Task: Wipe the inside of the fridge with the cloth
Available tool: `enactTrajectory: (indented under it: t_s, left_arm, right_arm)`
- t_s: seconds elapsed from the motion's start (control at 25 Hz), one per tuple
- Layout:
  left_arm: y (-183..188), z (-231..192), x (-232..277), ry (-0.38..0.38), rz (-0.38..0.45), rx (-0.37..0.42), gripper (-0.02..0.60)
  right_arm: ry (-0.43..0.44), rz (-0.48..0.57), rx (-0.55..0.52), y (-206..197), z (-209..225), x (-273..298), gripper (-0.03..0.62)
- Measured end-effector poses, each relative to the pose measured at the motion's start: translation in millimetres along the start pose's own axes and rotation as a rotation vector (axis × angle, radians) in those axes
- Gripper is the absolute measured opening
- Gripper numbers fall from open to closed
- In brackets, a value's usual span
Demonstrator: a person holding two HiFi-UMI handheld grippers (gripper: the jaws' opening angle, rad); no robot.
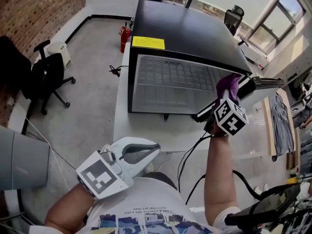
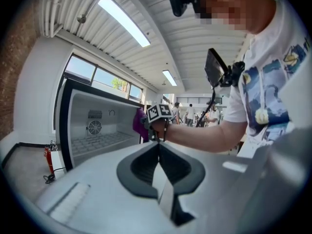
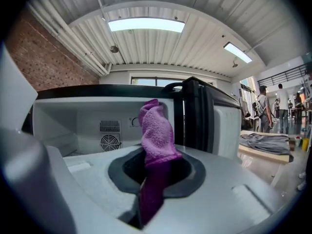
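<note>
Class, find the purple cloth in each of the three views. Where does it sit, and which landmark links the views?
Head view: cloth right of centre, at the right edge of the fridge's open front.
Left gripper view: cloth small, near centre, at the right side of the fridge opening.
Right gripper view: cloth at centre, clamped in the right gripper.
Shared landmark: the open fridge.
</note>
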State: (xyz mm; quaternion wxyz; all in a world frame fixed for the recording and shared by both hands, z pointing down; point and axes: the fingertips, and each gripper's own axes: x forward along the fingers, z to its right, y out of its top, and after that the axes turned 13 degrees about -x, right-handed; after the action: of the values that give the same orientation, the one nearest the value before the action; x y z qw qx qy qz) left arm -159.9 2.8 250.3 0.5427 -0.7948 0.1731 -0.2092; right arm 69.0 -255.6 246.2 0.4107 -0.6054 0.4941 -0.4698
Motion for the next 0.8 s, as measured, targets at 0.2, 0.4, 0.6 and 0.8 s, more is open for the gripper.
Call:
enactTrajectory:
  t_s: [0.2,0.4,0.6,0.8]
  left_arm:
    - [0.2,-11.5,18.5,-0.006,-0.021,-0.018,0.006]
    - [-1.6,-13.6,37.7,-0.034,-0.047,-0.015,0.006]
    - [-4.9,-14.4,50.4,-0.077,-0.047,0.054,0.006]
    - [-6.3,-13.7,55.8,-0.06,-0.022,0.023,0.006]
  right_arm:
    - [-0.007,-0.02,0.027,-3.2,-7.2,22.1,0.057]
    - [-0.015,-0.022,0.052,-0.1,-9.6,38.6,0.057]
    - [-0.022,-0.031,0.074,2.0,-18.4,52.6,0.057]
    - [-0.03,-0.027,0.123,7.0,-23.1,70.0,0.057]
